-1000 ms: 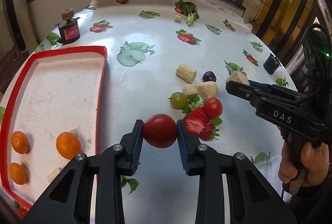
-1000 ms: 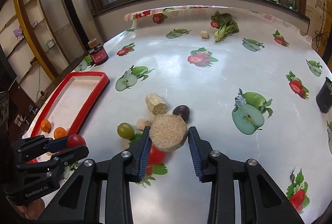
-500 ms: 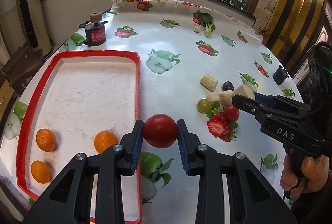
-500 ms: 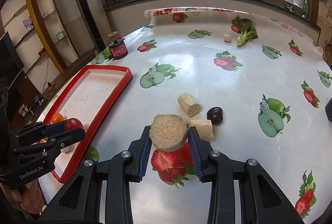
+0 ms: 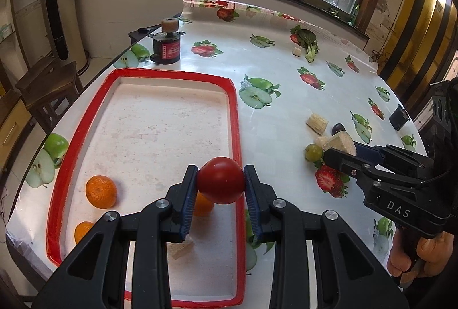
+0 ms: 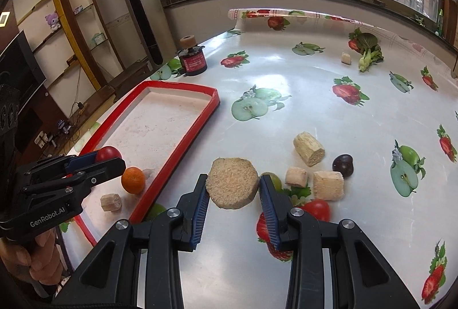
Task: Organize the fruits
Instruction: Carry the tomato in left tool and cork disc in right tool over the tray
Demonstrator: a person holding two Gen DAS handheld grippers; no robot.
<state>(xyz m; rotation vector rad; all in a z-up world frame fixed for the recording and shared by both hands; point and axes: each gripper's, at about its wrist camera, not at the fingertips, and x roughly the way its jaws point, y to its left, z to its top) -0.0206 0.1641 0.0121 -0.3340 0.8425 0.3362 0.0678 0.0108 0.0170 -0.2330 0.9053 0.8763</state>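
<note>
Left wrist view shows the left gripper clamped on the round red tomato, now over the red-rimmed white tray's right edge instead of the table, so dropping is near. The right gripper squeezes the tan sugarcane slice.

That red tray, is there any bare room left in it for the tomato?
Yes. The red tray is bare across its whole far half, toward the dark jar. Its near end is crowded: three oranges and a sugarcane piece lie there, under the tomato in the left gripper.
</note>
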